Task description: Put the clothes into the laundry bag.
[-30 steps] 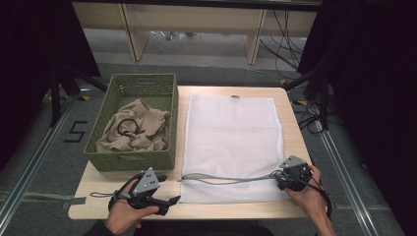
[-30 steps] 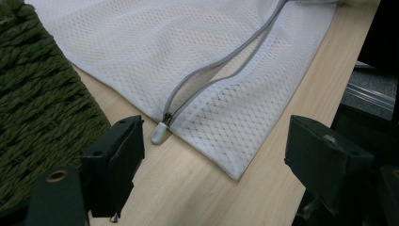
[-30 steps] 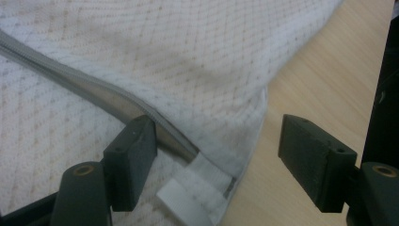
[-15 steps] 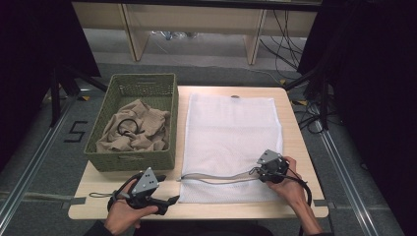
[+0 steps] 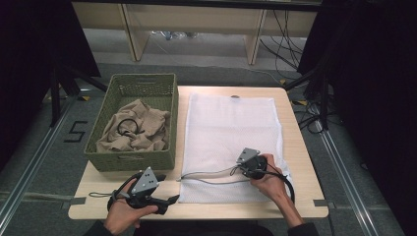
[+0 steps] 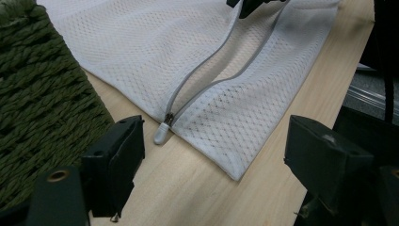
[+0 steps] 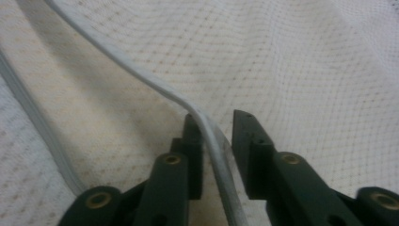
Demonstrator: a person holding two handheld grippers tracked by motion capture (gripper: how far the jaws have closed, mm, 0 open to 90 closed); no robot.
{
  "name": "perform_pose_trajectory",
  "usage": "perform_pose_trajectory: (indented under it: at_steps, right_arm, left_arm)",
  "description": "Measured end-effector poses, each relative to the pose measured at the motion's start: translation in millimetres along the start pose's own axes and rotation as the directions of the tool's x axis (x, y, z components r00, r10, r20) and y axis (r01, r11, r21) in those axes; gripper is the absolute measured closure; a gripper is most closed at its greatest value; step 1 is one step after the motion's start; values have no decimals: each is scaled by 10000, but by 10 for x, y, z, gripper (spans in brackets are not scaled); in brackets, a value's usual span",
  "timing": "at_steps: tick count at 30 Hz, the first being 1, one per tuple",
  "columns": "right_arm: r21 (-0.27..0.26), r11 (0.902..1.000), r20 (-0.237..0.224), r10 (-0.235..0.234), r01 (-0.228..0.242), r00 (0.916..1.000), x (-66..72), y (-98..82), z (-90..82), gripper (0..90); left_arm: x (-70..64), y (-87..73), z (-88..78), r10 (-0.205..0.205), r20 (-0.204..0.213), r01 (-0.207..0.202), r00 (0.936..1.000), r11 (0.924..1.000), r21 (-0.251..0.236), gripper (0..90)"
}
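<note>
A white mesh bag (image 5: 231, 128) (image 6: 141, 47) (image 7: 306, 61) lies flat on the wooden table (image 5: 300, 157), its front zipper unzipped. The white zipper pull (image 6: 161, 133) rests at the bag's near left corner. My left gripper (image 5: 166, 189) (image 6: 221, 165) stands open just short of that pull, touching nothing. My right gripper (image 5: 241, 169) (image 7: 216, 132) is over the bag's front middle. Its jaws have just been closing around the raised grey zipper edge (image 7: 141, 77). The edge lies against one jaw, and a small gap shows at the other.
A green woven basket (image 5: 130, 160) (image 6: 37, 94) stands left of the bag, holding a crumpled beige cloth (image 5: 142, 128) with a black ring (image 5: 129, 127) on it. Bare wood runs along the table's right and front edges.
My right gripper has moved left from the bag's near right corner to its front middle, and its jaws have narrowed around the zipper edge. The left gripper has stayed still.
</note>
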State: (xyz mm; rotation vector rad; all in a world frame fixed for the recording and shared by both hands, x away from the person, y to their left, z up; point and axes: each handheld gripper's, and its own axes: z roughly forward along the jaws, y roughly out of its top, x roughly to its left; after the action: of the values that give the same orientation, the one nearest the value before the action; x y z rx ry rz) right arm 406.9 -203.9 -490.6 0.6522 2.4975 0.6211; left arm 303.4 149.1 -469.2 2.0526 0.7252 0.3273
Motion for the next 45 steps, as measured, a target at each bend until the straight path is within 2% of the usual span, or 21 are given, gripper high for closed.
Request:
perform_pose_trajectory:
  at_steps: [3,8,9,14,15,16,18,19,20,25,27,31,33,35,37,39,40,41,42,43,45]
  right_arm:
    - [-209,9996,-444,163,-172,9989,-22,19,-27,859]
    - [-732,9969,-549,236,-276,9982,-80,47,-146,893]
    - [-813,9949,-449,566,-601,9974,-75,57,-182,896]
    - [-1186,9914,-404,516,-560,9979,-115,115,-285,897]
    - [-1174,9905,-404,666,-709,9970,-120,124,-304,897]
    - [-1179,9904,-360,677,-715,9971,-130,131,-316,896]
    - [-1233,9894,-332,734,-769,9968,-144,144,-344,897]
    - [-1247,9893,-350,725,-763,9968,-146,150,-354,897]
    - [-1306,9896,-335,564,-603,9979,-160,157,-359,898]
    - [-1265,9906,-190,503,-523,9986,-213,230,-431,899]
    - [-1271,9900,-212,584,-606,9981,-225,248,-452,899]
    - [-1253,9903,-328,560,-597,9979,-250,273,-478,899]
    - [-1274,9900,-289,580,-612,9979,-266,283,-491,899]
    - [-1256,9888,-301,772,-804,9966,-268,292,-511,900]
    - [-1325,9887,-232,671,-696,9975,-275,299,-511,900]
    - [-1305,9895,-336,589,-628,9977,-288,303,-495,899]
    - [-1264,9897,-359,624,-665,9974,-282,301,-489,900]
    - [-1255,9905,-361,514,-556,9980,-279,299,-480,899]
    - [-1207,9909,-385,557,-599,9977,-273,295,-475,900]
    - [-1098,9915,-451,651,-698,9969,-262,289,-468,899]
    - [-1120,9923,-443,484,-531,9978,-277,283,-437,900]
  left_arm:
    - [2,2,-10,-79,-59,79,10000,10000,-44,210]
    - [20,37,-34,-48,-162,45,9999,9998,-206,210]
    - [32,54,-53,50,-293,-56,9996,9998,-193,210]
    - [137,197,-176,-142,-820,81,9965,9972,-740,210]
    - [167,226,-196,-71,-903,0,9959,9969,-791,209]
    - [188,259,-228,-340,-1076,253,9936,9964,-811,207]
    - [289,355,-292,-225,-1277,129,9916,9971,-756,202]
    - [327,399,-315,-423,-1391,324,9894,9968,-732,201]
    - [383,448,-351,-329,-1576,223,9870,9974,-689,201]
    - [718,655,-500,-701,-2200,666,9730,9975,-233,183]
    - [896,714,-535,-224,-2292,353,9731,9980,524,188]
    - [1246,785,-522,-683,-2770,941,9585,9922,812,194]
    - [1451,811,-504,-775,-3141,1169,9462,9872,1086,204]
    - [1632,827,-470,-942,-3115,1449,9456,9789,1438,205]
    - [1791,835,-415,-1098,-3277,1680,9384,9736,1547,206]
    - [1924,839,-341,-1219,-3561,1951,9265,9646,1773,207]
    - [1980,818,-277,-1259,-3824,1994,9154,9669,1591,207]
    - [2030,810,-251,-1208,-3881,2025,9137,9631,1770,206]
    - [2112,791,-217,-1172,-3936,2139,9118,9537,2115,207]
    - [2168,766,-177,-1429,-3984,2398,9060,9489,2050,205]
    - [2257,723,-109,-1781,-3762,2722,9093,9382,2137,192]
